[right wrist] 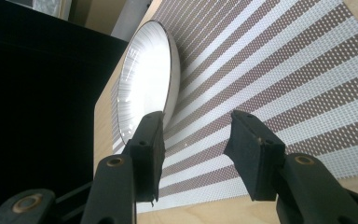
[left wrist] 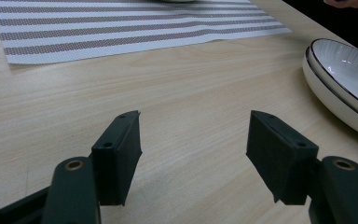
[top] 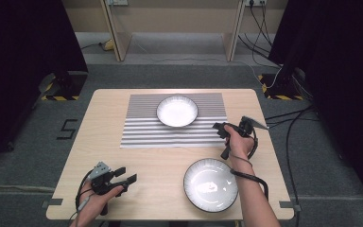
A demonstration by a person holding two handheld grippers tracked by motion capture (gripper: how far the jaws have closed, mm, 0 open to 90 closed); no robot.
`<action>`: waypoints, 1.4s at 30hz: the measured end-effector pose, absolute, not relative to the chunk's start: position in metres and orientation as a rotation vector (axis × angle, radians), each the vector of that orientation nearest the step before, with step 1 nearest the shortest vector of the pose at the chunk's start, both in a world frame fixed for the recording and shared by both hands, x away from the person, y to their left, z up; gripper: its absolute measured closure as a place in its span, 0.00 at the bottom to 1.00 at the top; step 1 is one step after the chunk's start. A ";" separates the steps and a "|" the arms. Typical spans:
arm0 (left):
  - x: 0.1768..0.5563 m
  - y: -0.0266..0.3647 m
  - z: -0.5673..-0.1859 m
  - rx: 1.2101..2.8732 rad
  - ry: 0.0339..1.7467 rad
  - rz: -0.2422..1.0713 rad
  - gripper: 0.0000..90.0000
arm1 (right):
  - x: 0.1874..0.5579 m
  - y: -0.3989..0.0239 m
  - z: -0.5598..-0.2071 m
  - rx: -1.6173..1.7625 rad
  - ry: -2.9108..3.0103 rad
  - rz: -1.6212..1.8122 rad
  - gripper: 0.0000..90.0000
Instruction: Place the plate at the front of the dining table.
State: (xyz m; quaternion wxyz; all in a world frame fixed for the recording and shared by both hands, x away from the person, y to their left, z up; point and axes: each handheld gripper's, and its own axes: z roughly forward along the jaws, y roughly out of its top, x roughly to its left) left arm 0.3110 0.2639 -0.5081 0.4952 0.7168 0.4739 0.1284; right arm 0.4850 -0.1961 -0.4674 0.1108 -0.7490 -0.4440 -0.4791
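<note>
The white ribbed ceramic plate with a thin dark rim sits on the grey-and-white striped woven placemat, toward the mat's far edge and about midway along it. In the right gripper view the same plate shows tilted on edge because the camera is rolled over; it lies just beyond the jaws, and the mat runs under them.

The right gripper hovers over the near right corner of the mat, pointing toward that plate — near it but not touching. Its jaws are spread apart with nothing between them; through the gap the stripes of the mat show.

A second white ribbed plate with a dark rim rests on the bare light wooden table, near the front edge, just beside the person's right forearm. In the left gripper view its rim and side come in at the right edge.

The left gripper is well apart from both plates, at the front left of the table. It points across the wood toward the second plate — its jaws stand wide apart and hold nothing, low over the tabletop.

Around the table lies grey carpet, with black cables trailing across it on the right.
</note>
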 end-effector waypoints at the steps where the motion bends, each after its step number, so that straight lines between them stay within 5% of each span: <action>1: 0.311 0.264 -0.508 1.737 1.149 0.311 0.39 | 0.484 -0.196 -0.467 -2.202 -1.298 -1.405 0.61; 42: 0.309 0.263 -0.509 1.739 1.150 0.311 0.39 | 0.435 -0.229 -0.474 -2.206 -1.297 -1.425 0.59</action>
